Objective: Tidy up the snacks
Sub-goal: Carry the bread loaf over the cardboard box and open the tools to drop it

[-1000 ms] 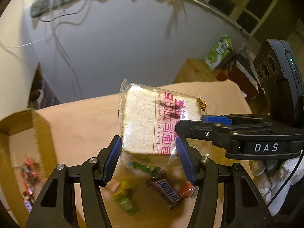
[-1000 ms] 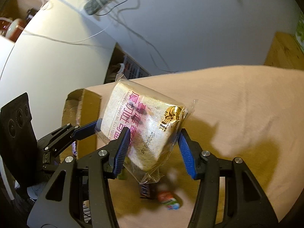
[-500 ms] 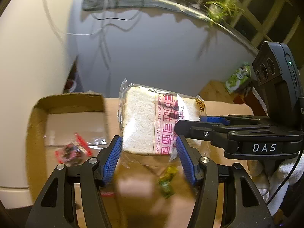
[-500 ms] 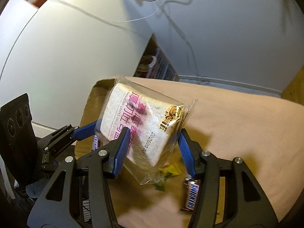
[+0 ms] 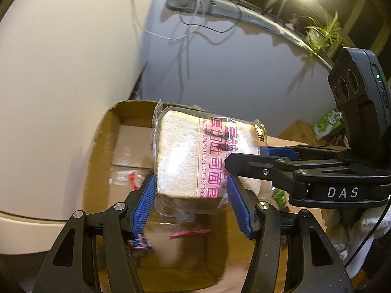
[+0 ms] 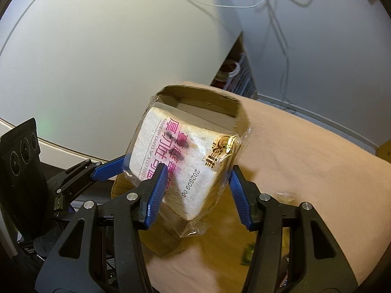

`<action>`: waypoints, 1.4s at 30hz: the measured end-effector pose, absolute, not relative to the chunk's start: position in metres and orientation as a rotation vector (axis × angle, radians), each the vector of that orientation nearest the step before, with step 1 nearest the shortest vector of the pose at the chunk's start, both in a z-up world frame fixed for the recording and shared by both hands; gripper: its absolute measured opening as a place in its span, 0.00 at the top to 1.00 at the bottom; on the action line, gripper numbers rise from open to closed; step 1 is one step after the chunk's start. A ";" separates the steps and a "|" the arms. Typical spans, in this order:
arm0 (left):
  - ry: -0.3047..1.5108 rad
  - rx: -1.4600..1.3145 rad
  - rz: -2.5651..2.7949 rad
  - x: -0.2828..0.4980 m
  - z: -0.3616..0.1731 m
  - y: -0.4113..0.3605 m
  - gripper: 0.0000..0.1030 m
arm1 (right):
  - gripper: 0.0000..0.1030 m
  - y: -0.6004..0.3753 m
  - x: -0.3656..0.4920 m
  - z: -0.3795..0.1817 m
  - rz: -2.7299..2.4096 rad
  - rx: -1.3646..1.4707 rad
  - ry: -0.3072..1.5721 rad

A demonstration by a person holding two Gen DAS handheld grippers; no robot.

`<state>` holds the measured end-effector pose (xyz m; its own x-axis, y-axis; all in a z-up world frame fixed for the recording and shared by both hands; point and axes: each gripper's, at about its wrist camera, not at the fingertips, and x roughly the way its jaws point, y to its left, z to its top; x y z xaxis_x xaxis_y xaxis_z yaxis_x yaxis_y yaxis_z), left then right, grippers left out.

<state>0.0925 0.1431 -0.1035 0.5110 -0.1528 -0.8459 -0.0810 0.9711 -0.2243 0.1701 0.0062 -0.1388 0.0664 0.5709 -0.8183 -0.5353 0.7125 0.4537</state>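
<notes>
A clear bag of thick-cut toast bread (image 5: 195, 156) with pink lettering is held in the air between both grippers. My left gripper (image 5: 191, 200) is shut on its lower end. My right gripper (image 6: 195, 190) is shut on its other side, where the bread (image 6: 176, 156) also shows. The bag hangs over an open cardboard box (image 5: 97, 161) that holds several small wrapped snacks (image 5: 190, 233). The box (image 6: 232, 107) lies behind the bread in the right wrist view.
The box sits at the left end of a tan-covered table (image 6: 305, 151). A few loose candies (image 6: 249, 256) lie on the cloth near the right gripper. A white curved wall (image 5: 61, 73) stands close on the left. A green packet (image 5: 327, 124) rests on a wooden stand at far right.
Both grippers have carried the bread bag leftward, from above the loose snacks on the table to above the open box. The grip on the bag is unchanged.
</notes>
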 end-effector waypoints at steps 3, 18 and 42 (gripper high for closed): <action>1.039 -0.263 -0.024 0.090 -0.107 0.154 0.44 | 0.47 0.020 0.168 -0.142 0.850 0.009 1.257; 1.071 -0.302 0.027 0.100 -0.126 0.177 0.44 | 0.47 0.059 0.185 -0.159 0.843 -0.046 1.282; 1.087 -0.270 0.066 0.104 -0.129 0.176 0.45 | 0.47 0.056 0.189 -0.154 0.818 -0.056 1.277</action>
